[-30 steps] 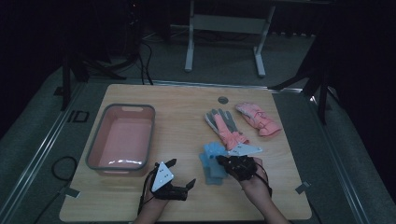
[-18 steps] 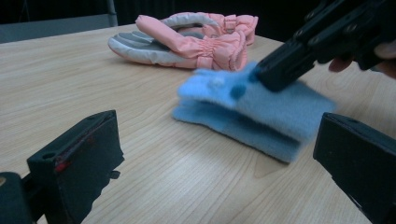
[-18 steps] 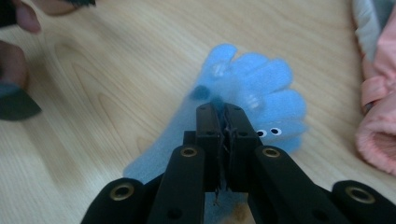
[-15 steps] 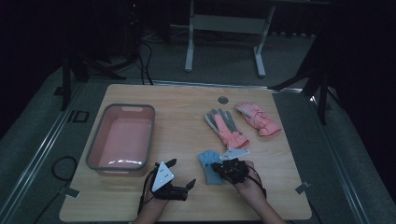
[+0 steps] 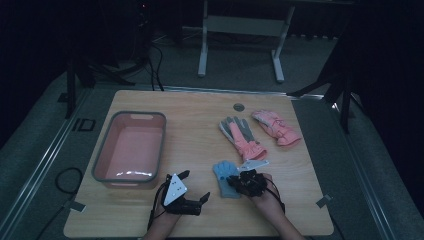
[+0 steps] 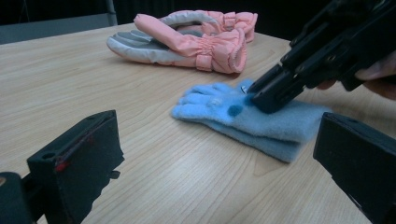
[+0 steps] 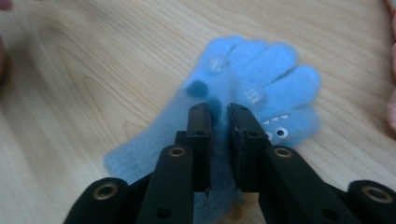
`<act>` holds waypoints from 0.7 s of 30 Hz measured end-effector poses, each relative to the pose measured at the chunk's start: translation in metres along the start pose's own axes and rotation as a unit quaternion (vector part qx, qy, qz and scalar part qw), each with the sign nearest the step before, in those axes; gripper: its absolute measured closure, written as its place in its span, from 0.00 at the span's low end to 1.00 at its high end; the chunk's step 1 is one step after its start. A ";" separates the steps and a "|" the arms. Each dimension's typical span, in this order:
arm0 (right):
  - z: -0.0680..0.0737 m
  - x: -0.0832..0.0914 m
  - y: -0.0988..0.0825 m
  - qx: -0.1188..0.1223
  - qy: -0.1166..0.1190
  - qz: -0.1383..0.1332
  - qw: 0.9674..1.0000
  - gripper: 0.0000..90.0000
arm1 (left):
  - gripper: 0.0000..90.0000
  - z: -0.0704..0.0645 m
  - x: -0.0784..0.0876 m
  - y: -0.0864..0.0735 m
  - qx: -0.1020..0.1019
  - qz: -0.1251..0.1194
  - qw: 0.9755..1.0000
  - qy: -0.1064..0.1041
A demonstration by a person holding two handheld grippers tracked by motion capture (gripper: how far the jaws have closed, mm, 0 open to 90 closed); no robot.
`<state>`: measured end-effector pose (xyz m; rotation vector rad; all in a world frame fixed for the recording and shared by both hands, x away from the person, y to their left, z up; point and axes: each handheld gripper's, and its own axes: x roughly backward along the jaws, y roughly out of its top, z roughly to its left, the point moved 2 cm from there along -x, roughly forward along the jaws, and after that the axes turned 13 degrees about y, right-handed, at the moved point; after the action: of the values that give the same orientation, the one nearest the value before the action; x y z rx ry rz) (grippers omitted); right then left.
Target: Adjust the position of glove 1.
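Right hand-held gripper (image 7: 219, 116) pinching blue glove (image 7: 261, 79) beside pink basin (image 5: 131, 148).
Jaws just easing apart; thin fold of fleece liable to slip free.

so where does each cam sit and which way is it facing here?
High view: fixed above the person's side, facing forward and down on the wooden table; both forearms enter from the bottom, with left gripper and right gripper.
Left gripper view: rides the left gripper, low and level across the tabletop, between its own wide-apart fingers.
Right gripper view: rides the right gripper, looking steeply down along its fingers, a fold of fabric between them.
Shared: all three show the blue glove; the high and left gripper views share the pink gloves.
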<state>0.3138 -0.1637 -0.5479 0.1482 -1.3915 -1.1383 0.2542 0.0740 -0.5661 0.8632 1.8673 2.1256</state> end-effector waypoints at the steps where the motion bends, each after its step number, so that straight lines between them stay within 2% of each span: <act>1: 0.001 0.002 0.001 0.001 0.002 -0.005 1.000 0.82 | 0.01 0.000 0.000 0.000 -0.001 0.000 1.000 0.000; 3: 0.002 0.006 0.002 0.010 0.000 -0.011 1.000 0.78 | 0.01 -0.001 0.000 0.000 -0.003 0.000 1.000 0.001; 4: 0.002 0.009 0.003 0.011 0.002 -0.017 1.000 0.73 | 0.01 -0.001 0.000 0.000 -0.005 0.000 1.000 0.000; 6: 0.002 0.015 0.005 0.012 0.003 -0.031 0.999 0.57 | 0.01 -0.002 0.000 0.000 -0.009 -0.002 1.000 -0.001; 7: 0.002 0.015 0.005 0.012 0.003 -0.031 0.999 0.57 | 0.01 -0.002 0.000 0.000 -0.009 -0.002 1.000 -0.001; 8: 0.001 0.018 0.006 0.011 0.005 -0.037 0.999 0.51 | 0.01 -0.004 0.001 0.000 -0.011 -0.008 1.000 -0.007; 9: -0.002 0.024 0.007 0.006 0.023 -0.050 0.998 0.34 | 0.01 -0.005 0.001 0.000 -0.011 -0.009 1.000 -0.007; 11: -0.004 0.028 0.008 0.004 0.040 -0.048 0.998 0.27 | 0.01 -0.007 0.001 0.000 -0.014 -0.012 1.000 -0.012; 13: -0.006 0.031 0.008 0.003 0.057 -0.055 0.997 0.19 | 0.01 -0.009 0.000 0.001 -0.010 -0.011 1.000 -0.018; 15: -0.008 0.034 0.008 0.000 0.070 -0.053 0.996 0.16 | 0.01 -0.010 0.000 0.002 -0.006 -0.010 1.000 -0.020; 16: -0.009 0.036 0.008 0.002 0.078 -0.060 0.995 0.16 | 0.01 -0.011 0.000 0.006 -0.017 -0.006 0.999 -0.029; 17: -0.012 0.040 0.007 0.002 0.090 -0.084 0.992 0.16 | 0.01 -0.012 0.000 0.008 -0.030 -0.003 0.999 -0.029; 19: -0.015 0.044 0.008 0.013 0.087 -0.083 0.993 0.16 | 0.01 -0.015 0.001 0.012 -0.055 -0.007 0.998 -0.031; 21: -0.018 0.050 0.010 0.018 0.085 -0.093 0.992 0.16 | 0.01 -0.019 0.001 0.017 -0.063 -0.003 0.997 -0.046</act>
<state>0.3226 -0.2022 -0.5116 0.3997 -1.2672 -1.2248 0.2475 0.0546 -0.5501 0.9111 1.6696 2.1346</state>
